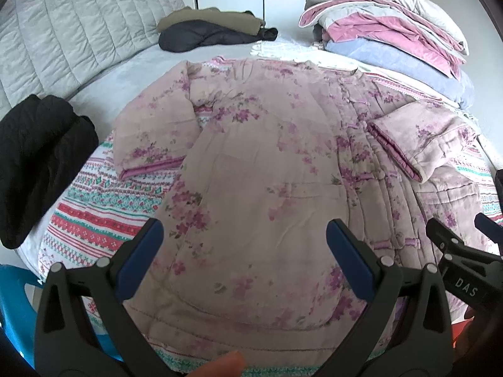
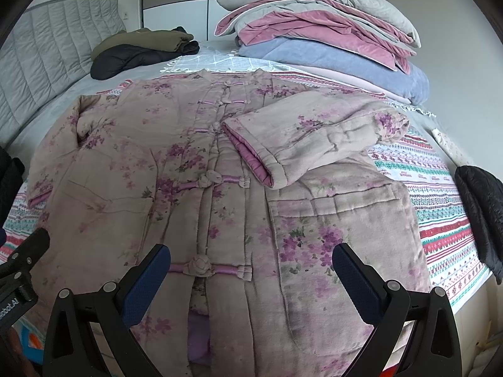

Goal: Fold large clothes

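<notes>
- The left tool hangs over the near hem of the coat with its blue pads spread wide and nothing between them; the right tool is just as wide open and empty, above the lowest knot button.
- The padded floral coat lies face up and buttoned on the striped blanket that covers the bed, hem toward the person and collar away.
- The right sleeve is already folded across the chest, its cuff ending near the button line; the left sleeve lies out to the side on the blanket, not yet folded.
- So the sleeve stage looks half done. The next move probably calls for the left tool to reach forward to that cuff, close on the thick padding, and carry it over the body to meet the other sleeve.
- Beyond the collar, dark jackets sit in a heap, and stacked bedding lies at the far right.
</notes>
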`<action>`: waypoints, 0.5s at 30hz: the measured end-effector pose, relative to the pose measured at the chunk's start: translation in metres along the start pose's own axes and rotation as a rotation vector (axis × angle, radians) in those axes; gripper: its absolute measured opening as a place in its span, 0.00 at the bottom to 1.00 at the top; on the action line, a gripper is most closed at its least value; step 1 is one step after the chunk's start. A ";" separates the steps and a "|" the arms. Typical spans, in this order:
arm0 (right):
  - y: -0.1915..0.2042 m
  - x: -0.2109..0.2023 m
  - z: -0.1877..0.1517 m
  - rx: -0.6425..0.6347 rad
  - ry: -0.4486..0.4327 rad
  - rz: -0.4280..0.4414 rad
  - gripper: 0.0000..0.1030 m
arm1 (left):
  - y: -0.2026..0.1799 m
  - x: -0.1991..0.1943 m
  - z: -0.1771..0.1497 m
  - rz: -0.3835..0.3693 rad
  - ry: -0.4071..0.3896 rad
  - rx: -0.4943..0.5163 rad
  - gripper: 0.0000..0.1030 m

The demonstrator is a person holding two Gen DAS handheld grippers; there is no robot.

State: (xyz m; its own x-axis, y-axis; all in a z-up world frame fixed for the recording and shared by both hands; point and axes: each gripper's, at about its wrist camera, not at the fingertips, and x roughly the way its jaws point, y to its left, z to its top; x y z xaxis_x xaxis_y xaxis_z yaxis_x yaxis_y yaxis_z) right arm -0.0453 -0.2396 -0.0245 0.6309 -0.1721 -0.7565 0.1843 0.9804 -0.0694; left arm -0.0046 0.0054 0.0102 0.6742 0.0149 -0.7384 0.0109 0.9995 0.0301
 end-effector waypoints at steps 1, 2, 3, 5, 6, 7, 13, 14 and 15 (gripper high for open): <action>0.000 -0.001 0.000 0.000 -0.001 -0.002 1.00 | -0.001 0.000 0.000 0.004 -0.005 0.005 1.00; 0.000 -0.001 0.000 0.000 -0.003 -0.005 1.00 | -0.001 0.000 0.000 0.005 -0.003 0.009 1.00; 0.000 -0.001 0.000 -0.001 -0.004 -0.007 1.00 | -0.001 0.000 0.000 0.001 0.004 0.013 1.00; 0.001 -0.001 0.000 -0.001 -0.007 -0.012 1.00 | -0.003 0.002 0.000 -0.005 0.022 0.034 1.00; 0.001 0.000 0.000 -0.001 -0.008 -0.013 1.00 | -0.004 0.002 0.001 -0.008 0.019 0.047 1.00; 0.000 0.000 0.000 0.000 -0.009 -0.012 1.00 | -0.005 0.000 0.001 -0.006 0.012 0.058 1.00; -0.003 -0.003 0.001 0.006 -0.035 -0.024 1.00 | -0.004 -0.003 0.002 -0.044 0.001 0.064 1.00; -0.004 -0.003 0.002 0.008 -0.040 -0.027 1.00 | -0.005 -0.002 0.002 -0.029 -0.006 0.075 1.00; -0.006 -0.004 0.002 0.011 -0.045 -0.031 1.00 | -0.006 -0.001 0.002 -0.022 -0.003 0.083 1.00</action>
State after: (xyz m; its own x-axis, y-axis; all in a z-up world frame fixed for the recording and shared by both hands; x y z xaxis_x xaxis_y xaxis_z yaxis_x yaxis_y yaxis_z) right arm -0.0470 -0.2449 -0.0199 0.6579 -0.2071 -0.7241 0.2125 0.9734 -0.0853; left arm -0.0035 -0.0003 0.0125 0.6752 -0.0077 -0.7376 0.0868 0.9938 0.0690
